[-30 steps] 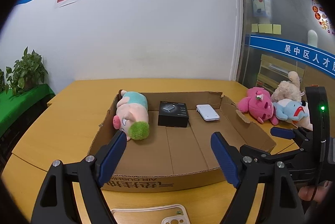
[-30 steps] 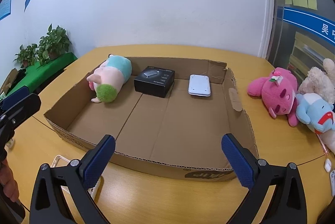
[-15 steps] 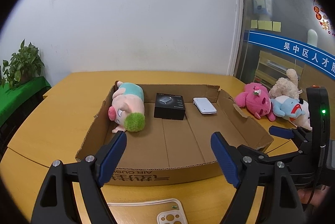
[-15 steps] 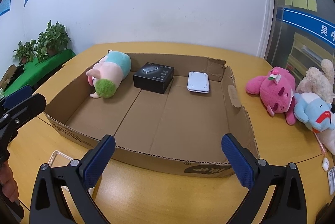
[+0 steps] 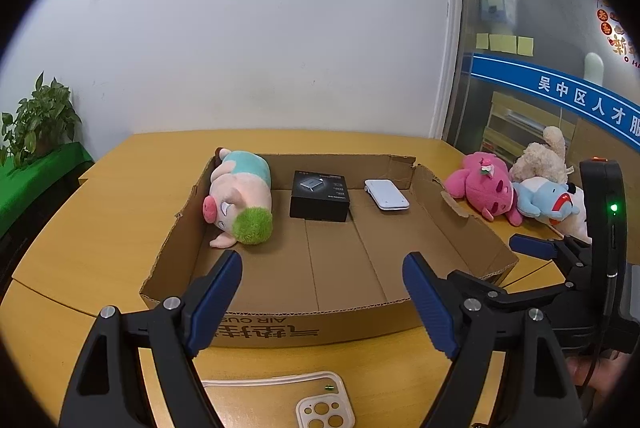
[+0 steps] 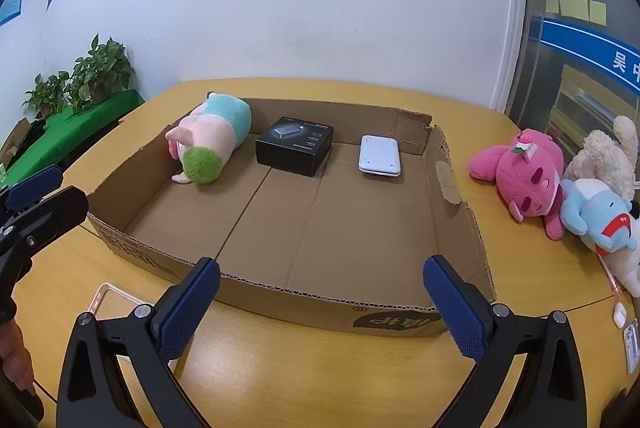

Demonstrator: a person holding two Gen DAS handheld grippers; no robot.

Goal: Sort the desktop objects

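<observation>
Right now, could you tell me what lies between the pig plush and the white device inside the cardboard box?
The black box sits between the pig plush and white device, clearest in the right wrist view.

The cardboard box (image 5: 320, 324) front wall reads "AIR CUS…", upside down; right of it, a blue band (image 5: 576, 96) reads "吴中区人才".

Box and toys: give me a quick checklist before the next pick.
1. Left gripper open and empty: ok.
2. Right gripper open and empty: ok.
3. Box has free floor in front of the pig toy, black carton and white device: ok.
4. Pink toy, blue toy and beige toy sorted into the box: not ok, on the table at its right.
5. Phone case sorted: not ok, before the box.
</observation>
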